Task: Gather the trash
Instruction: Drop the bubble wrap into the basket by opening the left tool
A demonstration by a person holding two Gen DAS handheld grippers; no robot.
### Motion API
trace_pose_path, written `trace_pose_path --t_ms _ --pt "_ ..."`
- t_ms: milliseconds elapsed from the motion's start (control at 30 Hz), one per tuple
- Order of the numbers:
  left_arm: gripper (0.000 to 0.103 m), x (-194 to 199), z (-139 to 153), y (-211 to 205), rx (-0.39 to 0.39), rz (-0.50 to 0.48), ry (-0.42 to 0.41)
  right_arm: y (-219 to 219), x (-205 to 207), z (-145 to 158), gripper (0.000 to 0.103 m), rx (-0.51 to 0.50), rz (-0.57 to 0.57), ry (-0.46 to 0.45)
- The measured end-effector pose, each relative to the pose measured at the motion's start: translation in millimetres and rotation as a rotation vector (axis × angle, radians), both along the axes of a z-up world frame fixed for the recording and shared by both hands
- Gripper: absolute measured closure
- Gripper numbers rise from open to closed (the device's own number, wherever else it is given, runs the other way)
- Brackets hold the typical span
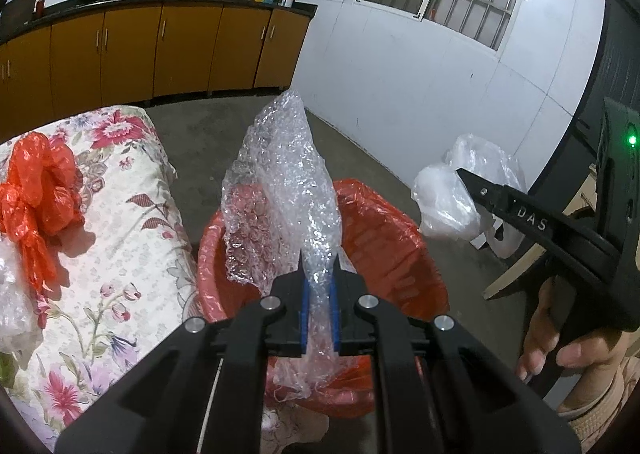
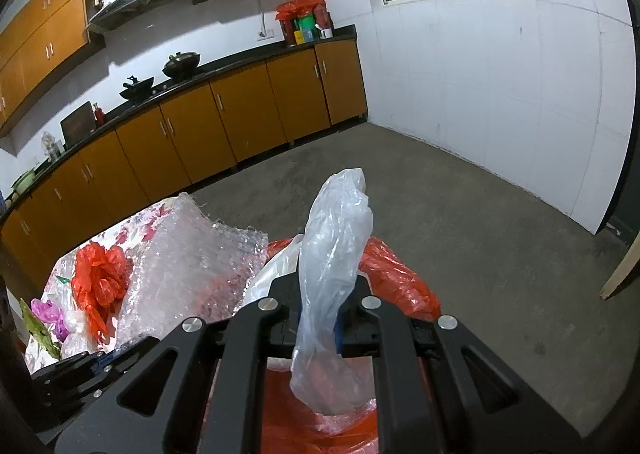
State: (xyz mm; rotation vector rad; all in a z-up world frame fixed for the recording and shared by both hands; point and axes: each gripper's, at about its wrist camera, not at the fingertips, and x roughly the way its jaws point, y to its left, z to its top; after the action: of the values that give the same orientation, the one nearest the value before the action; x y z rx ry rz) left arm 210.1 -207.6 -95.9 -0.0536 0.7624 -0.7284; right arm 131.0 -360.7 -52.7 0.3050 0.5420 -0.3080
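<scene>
Beside the red-lined bin (image 1: 384, 238), on its left, a crumpled red bag (image 1: 38, 189) lies on the floral-covered tabletop (image 1: 132, 238). Above the bin, the left tool (image 1: 319, 266) is clamped on a sheet of bubble wrap (image 1: 276, 181). To the bin's right, the right tool (image 2: 326, 286) is clamped on a clear plastic bag (image 2: 336, 238).
</scene>
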Motion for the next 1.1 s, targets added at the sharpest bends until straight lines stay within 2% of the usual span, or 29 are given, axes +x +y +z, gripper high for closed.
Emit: trace_pose_path --t_ms 133,267,300,667,800,1100 --pt "0.093 1.6 -4.7 -1.8 0.006 -0.001 0.011 -1.6 -0.7 -2.3 0.09 0.008 0.001 0.002" --pt "0.083 2.2 -9.1 -1.3 0.015 0.005 0.019 -6.5 -1.4 -3.8 0.073 0.031 0.002 -0.001" --pt "0.081 2.4 -9.9 -0.5 0.015 0.007 0.02 -7.4 -2.5 -4.0 0.072 0.035 0.0 -0.003" --pt "0.073 6.3 -13.1 11.6 0.018 0.038 0.028 -9.9 -4.8 -8.4 0.071 0.046 -0.007 0.008" --pt "0.067 5.2 -10.3 24.1 0.024 0.072 0.012 -4.4 -6.4 -5.1 0.071 0.023 0.0 0.005" --pt "0.054 5.4 -7.3 97.3 0.08 0.256 -0.025 28.4 -2.0 -5.0 0.071 -0.039 0.083 0.016"
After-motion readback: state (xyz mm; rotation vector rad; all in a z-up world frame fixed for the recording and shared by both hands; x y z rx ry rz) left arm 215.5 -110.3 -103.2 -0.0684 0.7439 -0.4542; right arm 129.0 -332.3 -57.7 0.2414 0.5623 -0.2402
